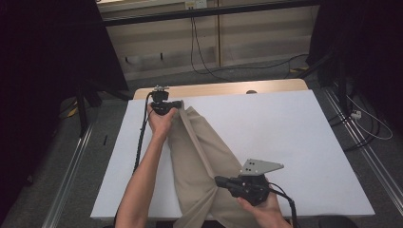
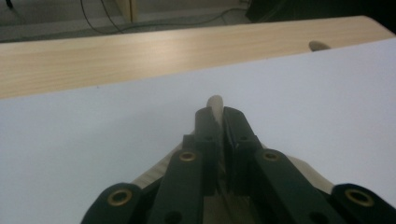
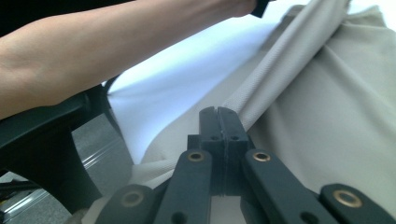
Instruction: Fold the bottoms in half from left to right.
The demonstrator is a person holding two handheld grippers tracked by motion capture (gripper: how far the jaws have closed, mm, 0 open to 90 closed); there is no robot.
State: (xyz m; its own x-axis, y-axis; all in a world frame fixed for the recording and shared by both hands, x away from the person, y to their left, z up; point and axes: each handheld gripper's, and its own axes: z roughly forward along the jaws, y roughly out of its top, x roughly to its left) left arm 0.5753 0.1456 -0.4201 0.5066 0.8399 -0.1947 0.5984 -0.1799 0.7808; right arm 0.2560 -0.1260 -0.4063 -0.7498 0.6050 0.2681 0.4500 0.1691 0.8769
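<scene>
A beige cloth [image 1: 197, 156] lies on the white table [image 1: 285, 133], running from the far left toward the near edge and hanging over it. My left gripper [image 1: 179, 104] is at the cloth's far end, shut on a fold of it; the beige tip [image 2: 215, 103] pokes out between the jaws of that gripper [image 2: 218, 114]. My right gripper [image 1: 218, 180] is near the front edge, shut on a taut band of the cloth [image 3: 289, 51] that stretches away from its jaws [image 3: 218, 112]. The cloth is pulled tight between the two grippers.
A wooden strip [image 1: 218, 89] borders the table's far edge, with a small hole [image 2: 319, 45] in it. Cables [image 1: 199, 52] lie on the floor beyond. Metal rails [image 1: 71, 175] run along both sides of the table. A person's forearm [image 3: 93, 51] crosses the right gripper view.
</scene>
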